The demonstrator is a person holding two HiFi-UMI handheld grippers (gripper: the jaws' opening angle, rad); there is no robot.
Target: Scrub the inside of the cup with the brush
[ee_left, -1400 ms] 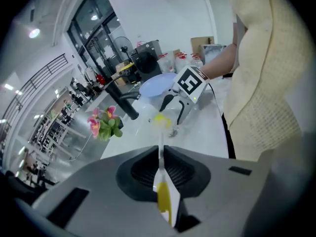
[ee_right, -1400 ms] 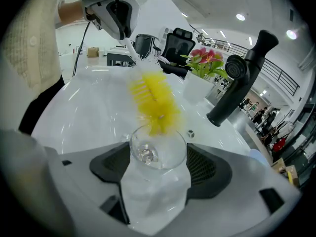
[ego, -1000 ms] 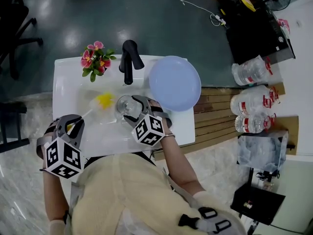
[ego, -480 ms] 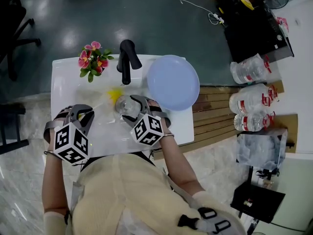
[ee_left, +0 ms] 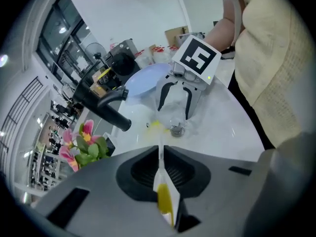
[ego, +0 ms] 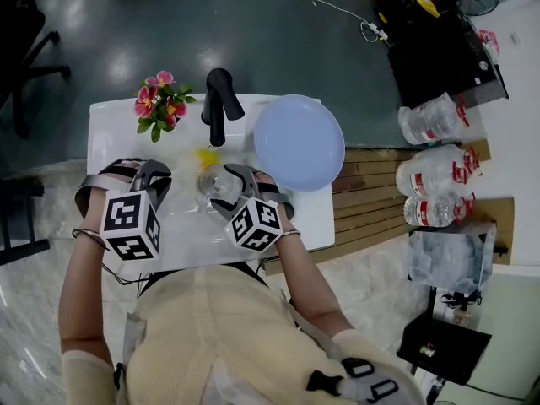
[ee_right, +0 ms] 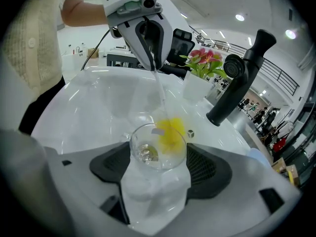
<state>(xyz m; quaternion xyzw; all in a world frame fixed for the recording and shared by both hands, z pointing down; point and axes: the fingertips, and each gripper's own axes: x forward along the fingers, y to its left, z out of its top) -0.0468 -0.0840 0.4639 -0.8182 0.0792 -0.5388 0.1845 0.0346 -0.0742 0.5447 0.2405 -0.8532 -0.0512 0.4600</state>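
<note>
Our left gripper (ee_left: 160, 168), clamped on the brush (ego: 205, 156), has carried its yellow head rightward to the glass cup (ego: 217, 184) that our right gripper (ee_right: 158, 165) grips mid-frame over the sink (ego: 110, 142).

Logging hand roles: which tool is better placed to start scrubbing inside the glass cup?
Left. The left tool grips the yellow-headed brush, its head beside the rim of the clear glass cup; the right tool only clamps that cup.
</note>
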